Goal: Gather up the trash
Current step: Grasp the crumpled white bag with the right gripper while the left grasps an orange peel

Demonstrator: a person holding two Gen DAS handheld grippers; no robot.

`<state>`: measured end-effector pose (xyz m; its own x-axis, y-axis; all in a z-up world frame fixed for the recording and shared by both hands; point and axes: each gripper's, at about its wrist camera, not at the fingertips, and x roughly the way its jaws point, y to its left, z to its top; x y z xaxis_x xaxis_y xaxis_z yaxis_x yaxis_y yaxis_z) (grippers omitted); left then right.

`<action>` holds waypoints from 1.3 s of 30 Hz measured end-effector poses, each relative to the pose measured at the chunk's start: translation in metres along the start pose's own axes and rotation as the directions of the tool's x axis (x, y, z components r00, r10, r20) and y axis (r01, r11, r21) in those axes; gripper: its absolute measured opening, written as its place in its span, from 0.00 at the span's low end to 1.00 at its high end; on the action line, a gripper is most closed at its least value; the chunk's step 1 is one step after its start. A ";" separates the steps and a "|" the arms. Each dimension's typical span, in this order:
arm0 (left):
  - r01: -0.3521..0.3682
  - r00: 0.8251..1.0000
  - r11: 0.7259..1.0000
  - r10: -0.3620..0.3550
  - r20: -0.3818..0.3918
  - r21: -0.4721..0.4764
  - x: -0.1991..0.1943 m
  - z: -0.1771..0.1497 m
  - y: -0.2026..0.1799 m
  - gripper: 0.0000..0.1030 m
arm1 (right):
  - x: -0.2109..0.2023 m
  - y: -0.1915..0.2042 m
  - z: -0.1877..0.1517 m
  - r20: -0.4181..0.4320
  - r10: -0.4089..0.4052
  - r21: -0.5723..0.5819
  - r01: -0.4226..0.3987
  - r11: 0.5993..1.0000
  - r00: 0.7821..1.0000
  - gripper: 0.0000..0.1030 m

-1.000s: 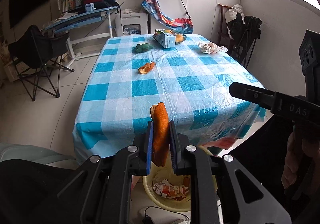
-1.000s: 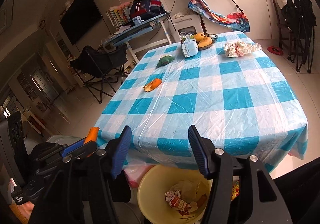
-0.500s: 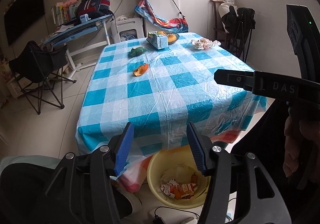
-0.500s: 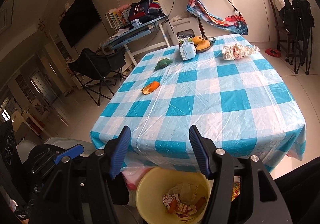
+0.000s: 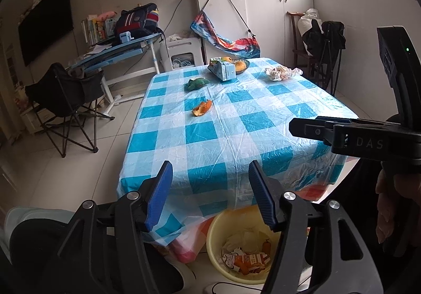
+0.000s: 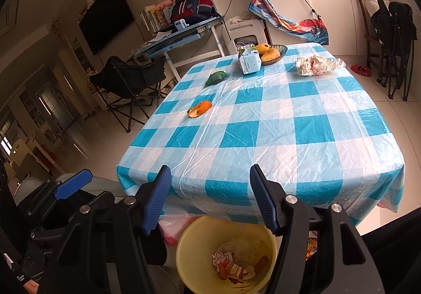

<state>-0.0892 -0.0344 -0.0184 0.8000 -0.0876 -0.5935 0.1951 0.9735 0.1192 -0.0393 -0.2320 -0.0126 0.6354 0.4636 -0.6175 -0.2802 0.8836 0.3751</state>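
- Since the earlier frame, the orange peel strip once clamped in the left gripper (image 5: 210, 195) has left it; its jaws are now opening with nothing between the blue pads, and orange scraps lie in the bin below.
- Table (image 6: 302, 131): covered by a blue-and-white checked plastic cloth; all remaining items sit on its far half.
- Yellow bin (image 6: 189, 246): stands on the floor at the near table edge, directly under both grippers; holds crumpled paper, a printed wrapper (text too small to read) and orange peel pieces.
- Right gripper (image 6: 210, 195): jaws stand apart, roughly half spread, empty, above the bin. Seen from the left wrist view, its body carries the letters "DAS"; further letters are hidden.
- Crumpled white wrapper (image 6: 317, 64): far right of the table.
- Milk carton (image 6: 248, 59): upright, touching a dark fruit bowl (image 6: 280, 52); label print unreadable.
- Green wad (image 6: 216, 77): left of the carton, apart from it.
- Orange peel (image 6: 199, 109): lies alone, mid-left, nearest to the grippers.
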 end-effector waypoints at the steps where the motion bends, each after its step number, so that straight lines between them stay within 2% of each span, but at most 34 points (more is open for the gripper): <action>1: 0.000 1.000 1.000 0.000 0.001 -0.009 0.000 0.001 0.002 0.56 | 0.001 0.001 0.000 -0.003 0.002 -0.001 -0.002 1.000 1.000 0.59; 10: 0.017 0.999 0.990 -0.023 -0.045 -0.138 0.030 0.028 0.039 0.59 | -0.002 0.003 0.018 -0.004 0.039 -0.003 -0.039 0.999 0.999 0.60; 15: 0.015 0.997 0.993 -0.024 -0.078 -0.120 0.070 0.058 0.043 0.60 | 0.004 -0.018 0.050 0.021 0.015 -0.001 -0.015 1.000 1.000 0.63; 19: 0.022 0.991 0.994 -0.037 -0.130 -0.109 0.115 0.075 0.041 0.61 | 0.019 -0.046 0.085 0.042 -0.042 0.025 0.041 0.999 0.998 0.65; 23: 0.024 0.983 0.986 -0.053 -0.176 -0.165 0.158 0.085 0.045 0.61 | 0.043 -0.069 0.120 0.049 -0.124 0.002 0.124 0.992 0.991 0.67; 28: 0.015 0.976 0.984 -0.053 -0.212 -0.176 0.210 0.101 0.042 0.61 | 0.075 -0.097 0.150 0.017 -0.234 -0.009 0.234 0.972 0.972 0.68; 32: 0.004 0.972 0.991 -0.035 -0.233 -0.130 0.241 0.107 0.033 0.61 | 0.094 -0.120 0.165 0.000 -0.277 -0.004 0.277 0.961 0.961 0.69; 37: 0.006 0.961 0.987 -0.050 -0.271 -0.159 0.270 0.109 0.036 0.61 | 0.108 -0.139 0.172 -0.022 -0.315 0.012 0.315 0.949 0.949 0.70; 39: 0.006 0.965 0.988 -0.046 -0.257 -0.155 0.274 0.113 0.036 0.61 | 0.115 -0.144 0.175 -0.039 -0.323 0.004 0.324 0.946 0.945 0.70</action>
<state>0.2011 -0.0469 -0.0867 0.6179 -0.0750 -0.7827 0.1089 0.9940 -0.0093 0.1997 -0.3173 -0.0166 0.6631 0.1552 -0.7322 -0.0563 0.9858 0.1579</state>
